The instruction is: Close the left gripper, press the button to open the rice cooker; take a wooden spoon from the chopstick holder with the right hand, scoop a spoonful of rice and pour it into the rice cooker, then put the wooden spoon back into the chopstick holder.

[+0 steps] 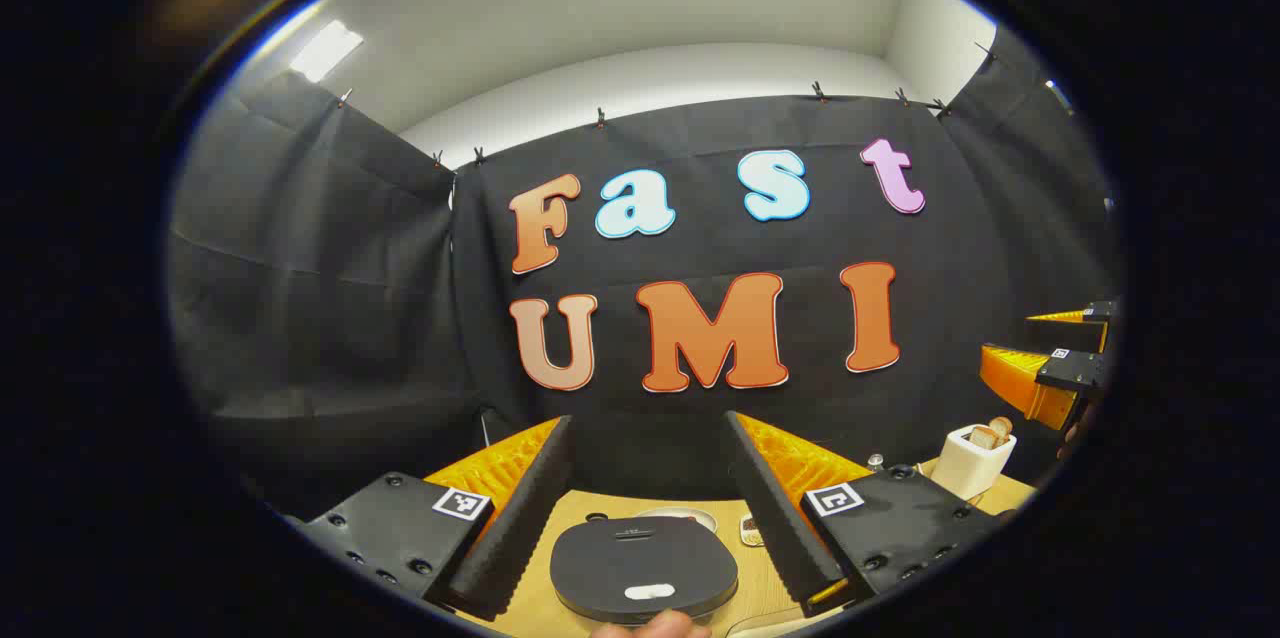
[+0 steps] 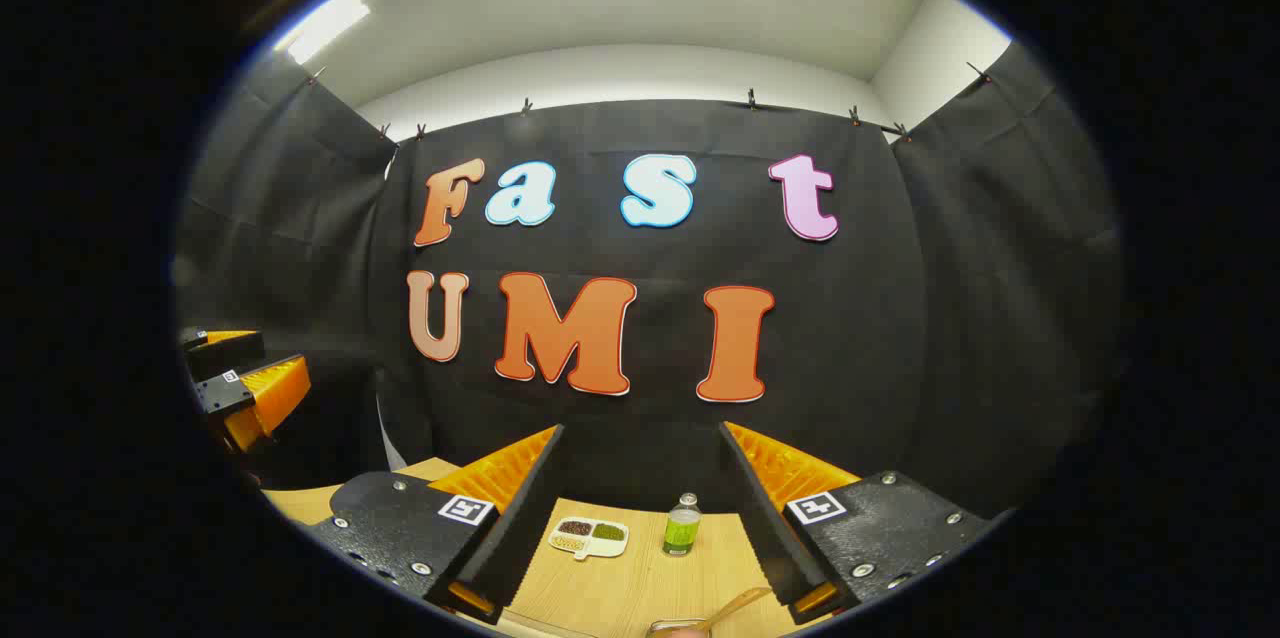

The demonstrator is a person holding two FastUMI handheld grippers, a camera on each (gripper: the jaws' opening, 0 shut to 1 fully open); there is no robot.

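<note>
The rice cooker (image 1: 643, 568) sits at the near edge of the wooden table (image 1: 535, 598), its dark lid down and the pale button (image 1: 650, 591) on the lid's near side showing; nothing has been pressed, so I judge the task is at its very first step. The left gripper (image 1: 648, 508) hangs above and just short of the cooker with its jaws spread wide, nothing between them; the next move calls for drawing those jaws together, then lowering the closed tip onto the button. The chopstick holder (image 1: 972, 463), a white box with wooden ends poking out, stands toward the table's right edge, with the right gripper (image 1: 1040, 373) up beside it. In the right gripper view, the right gripper's jaws are likewise wide and empty; beyond them a small divided dish (image 2: 589, 537) and a green bottle (image 2: 682, 526) stand toward the far edge; a wooden handle (image 2: 735, 608) slants at the near edge.
</note>
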